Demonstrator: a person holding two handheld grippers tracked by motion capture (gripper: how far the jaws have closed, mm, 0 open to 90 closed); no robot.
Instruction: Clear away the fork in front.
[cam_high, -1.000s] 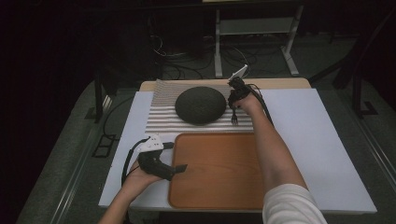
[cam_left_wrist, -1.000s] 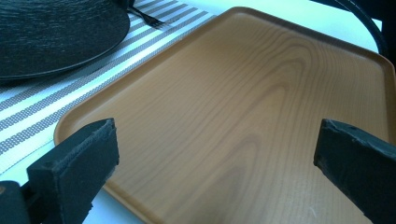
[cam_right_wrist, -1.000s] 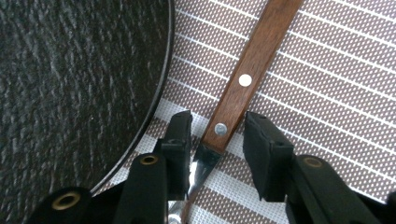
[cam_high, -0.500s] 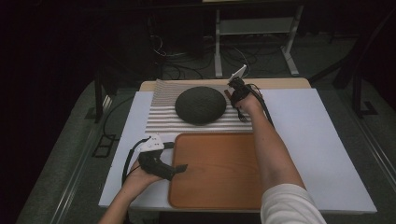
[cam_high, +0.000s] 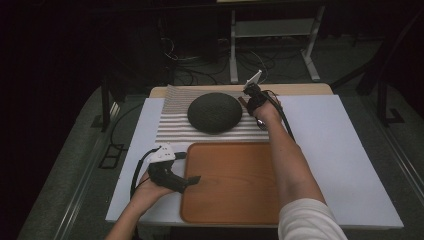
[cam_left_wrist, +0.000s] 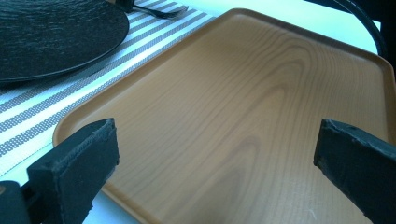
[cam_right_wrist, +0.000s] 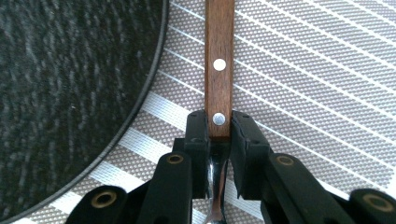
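1. At the near edge of the white table top (cam_high: 350, 165), the left gripper (cam_high: 192, 179) rests in the person's left hand (cam_high: 147, 192) with its jaws spread wide and nothing between them; they reach over the left rim of the rectangular orange-brown wooden tray (cam_high: 235, 185), which lies bare.

2. Beyond the tray lies the grey-and-white striped woven placemat (cam_high: 172, 125), and on it sits the round black textured plate (cam_high: 215, 112).

3. Just right of the plate, at the far end of the outstretched right arm, the right gripper (cam_right_wrist: 219, 128) is clamped on a piece of cutlery with a brown wooden riveted handle (cam_right_wrist: 219, 56). The jaws pinch the handle's end near a rivet, where bright metal begins.

4. The handle's long axis runs straight on from the jaws, alongside the plate's rim and apart from it. Whether it touches the placemat I cannot tell.

5. In the left gripper view, dark fork-like tines (cam_left_wrist: 161, 11) show on the placemat beyond the plate.

6. My judgement: the cutlery belongs to the right hand, the nearer one; the tray lies back toward the person.
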